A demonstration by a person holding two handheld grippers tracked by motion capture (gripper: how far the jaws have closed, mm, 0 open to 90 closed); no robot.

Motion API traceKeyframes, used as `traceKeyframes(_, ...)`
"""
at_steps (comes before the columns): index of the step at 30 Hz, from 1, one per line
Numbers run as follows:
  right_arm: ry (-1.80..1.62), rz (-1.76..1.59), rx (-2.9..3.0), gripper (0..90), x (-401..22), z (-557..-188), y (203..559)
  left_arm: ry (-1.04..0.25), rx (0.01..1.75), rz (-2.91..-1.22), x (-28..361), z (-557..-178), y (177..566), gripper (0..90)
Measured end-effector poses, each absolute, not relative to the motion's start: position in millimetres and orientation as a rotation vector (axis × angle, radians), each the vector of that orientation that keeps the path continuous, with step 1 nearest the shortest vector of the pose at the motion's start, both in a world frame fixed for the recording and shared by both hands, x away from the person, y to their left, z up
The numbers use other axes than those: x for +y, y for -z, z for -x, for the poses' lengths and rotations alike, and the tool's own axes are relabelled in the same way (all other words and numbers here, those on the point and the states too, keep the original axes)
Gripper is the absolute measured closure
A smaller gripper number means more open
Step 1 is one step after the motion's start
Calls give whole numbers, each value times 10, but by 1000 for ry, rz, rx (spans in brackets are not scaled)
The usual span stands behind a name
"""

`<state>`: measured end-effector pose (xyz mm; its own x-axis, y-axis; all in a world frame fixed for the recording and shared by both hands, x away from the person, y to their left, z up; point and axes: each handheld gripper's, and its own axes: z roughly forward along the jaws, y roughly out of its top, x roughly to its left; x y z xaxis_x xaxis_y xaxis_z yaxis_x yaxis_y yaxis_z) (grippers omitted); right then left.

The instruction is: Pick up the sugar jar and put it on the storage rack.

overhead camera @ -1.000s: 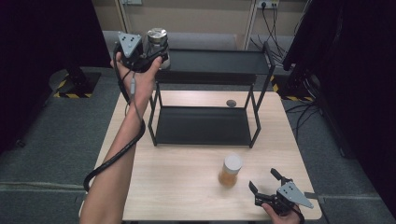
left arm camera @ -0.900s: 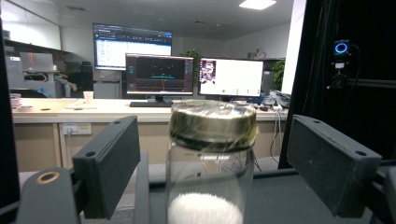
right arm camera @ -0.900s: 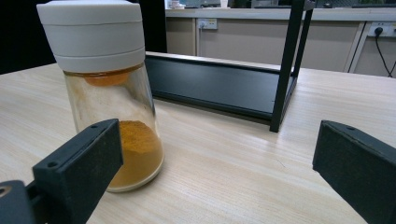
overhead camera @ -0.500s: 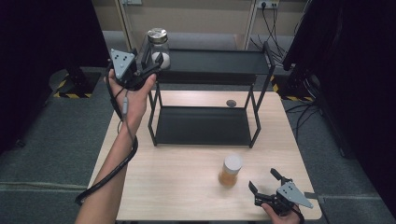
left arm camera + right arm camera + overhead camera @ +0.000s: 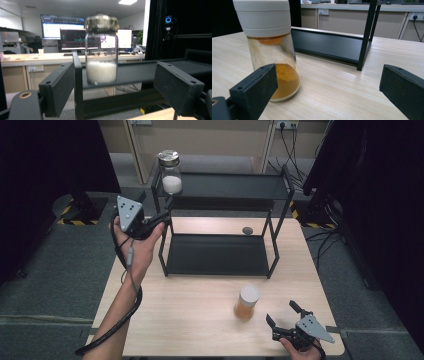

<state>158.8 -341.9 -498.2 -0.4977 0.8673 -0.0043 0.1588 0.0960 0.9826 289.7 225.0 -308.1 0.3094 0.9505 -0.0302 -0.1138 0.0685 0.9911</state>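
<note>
Table (image 5: pixel 200 320): light wood, carrying a black two-tier rack (image 5: pixel 220 255) at its far half. Left gripper (image 5: pixel 161 217) hangs off the rack's left end, below the top shelf, jaws wide with nothing between them. Right gripper (image 5: pixel 284 316) sits at the near right corner of the table, jaws wide and bare. Salt jar (image 5: pixel 170 172), metal lid, white grains in its lower part, stands upright on the top shelf's left end, apart from the left gripper. Spice jar (image 5: pixel 247 302), white cap, orange powder, stands upright on the table just left of the right gripper, untouched. Small dark disc (image 5: pixel 247 230) lies on the table behind the rack.
</note>
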Motion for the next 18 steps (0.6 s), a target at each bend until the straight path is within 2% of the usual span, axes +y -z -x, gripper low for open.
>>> traceKeyframes(18,-1443,-1009,1753,21,-3412,-1588,4979,-969,913,-1263,2315,-2621,3615,169)
